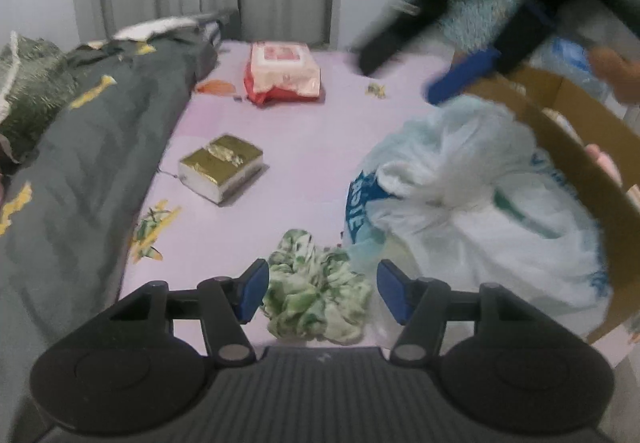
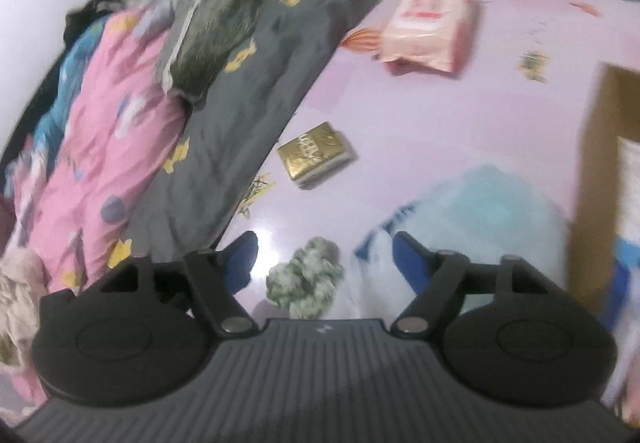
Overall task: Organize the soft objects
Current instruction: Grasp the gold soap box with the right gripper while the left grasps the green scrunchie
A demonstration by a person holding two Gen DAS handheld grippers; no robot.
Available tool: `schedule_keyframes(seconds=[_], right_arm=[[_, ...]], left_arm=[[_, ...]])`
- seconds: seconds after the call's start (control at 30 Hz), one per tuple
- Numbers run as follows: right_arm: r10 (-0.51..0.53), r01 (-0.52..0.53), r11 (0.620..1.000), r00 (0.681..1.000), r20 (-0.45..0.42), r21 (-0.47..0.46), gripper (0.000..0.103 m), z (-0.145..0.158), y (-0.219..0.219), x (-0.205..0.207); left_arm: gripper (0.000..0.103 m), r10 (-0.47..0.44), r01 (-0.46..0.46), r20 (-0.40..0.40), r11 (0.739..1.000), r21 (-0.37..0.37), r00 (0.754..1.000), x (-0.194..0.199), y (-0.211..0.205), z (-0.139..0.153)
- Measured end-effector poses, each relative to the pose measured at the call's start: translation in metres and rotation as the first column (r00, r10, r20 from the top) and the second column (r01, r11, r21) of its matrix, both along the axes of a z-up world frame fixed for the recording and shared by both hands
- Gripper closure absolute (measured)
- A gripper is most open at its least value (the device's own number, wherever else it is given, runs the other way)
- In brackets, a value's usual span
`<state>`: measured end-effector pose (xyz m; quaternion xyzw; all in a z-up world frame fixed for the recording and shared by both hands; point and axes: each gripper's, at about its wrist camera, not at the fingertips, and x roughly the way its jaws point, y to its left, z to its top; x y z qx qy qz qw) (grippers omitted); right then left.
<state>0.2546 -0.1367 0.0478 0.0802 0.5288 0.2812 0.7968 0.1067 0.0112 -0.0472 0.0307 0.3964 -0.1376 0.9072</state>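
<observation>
the loose items lie spread across the lilac bed sheet, and the cardboard box stands open at its right side, which i judge to be the collecting point for the soft things. the green-and-white scrunchie sits on the sheet near the front edge, just beside the white plastic bag, which slumps against the box wall. further back lie the gold-wrapped block and the pink wipes pack, well apart from each other; a grey quilt is heaped along the left side. you hold your left gripper angled down over the scrunchie, its jaws about half open, one blue pad on each side of the fabric. no pad presses the cloth that i can see, so nothing is gripped. that placement reads as a line-up for a pinch on the scrunchie, likely the next item for the box. your right gripper appears in the left view as a dark blur above the box. in its own view the jaws stand wide and empty, with the scrunchie and the bag's edge seen beyond them. the blur forbids a finer reading of where its tips sit.
</observation>
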Motion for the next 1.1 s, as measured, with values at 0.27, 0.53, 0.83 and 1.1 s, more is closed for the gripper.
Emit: schedule_keyframes(seconds=[0.27,0.53,0.83,1.1], right_arm=[[0.040,-0.047,0.995,0.996,-0.080,-0.086,0.018,-0.051,0.080,0.080],[0.138,-0.138,0.977,0.990,-0.013,-0.161,0.015,-0.086,0.134,0.125],[0.222,-0.229,0.950,0.973,-0.056,-0.212,0.017,-0.121,0.159,0.134],[0.158,-0.167,0.969,0.985,-0.063,-0.179,0.025,-0.118,0.139,0.131]], left_arm=[[0.044,0.023,-0.019,-0.078,0.999,0.050,0.997,0.023,0.001,-0.031],[0.064,0.041,-0.039,-0.095,0.999,0.026,0.995,0.027,0.006,-0.032],[0.076,0.090,-0.094,-0.135,0.995,-0.021,0.987,0.037,0.021,-0.032],[0.079,0.106,-0.111,-0.135,0.994,-0.025,0.985,0.036,0.023,-0.029]])
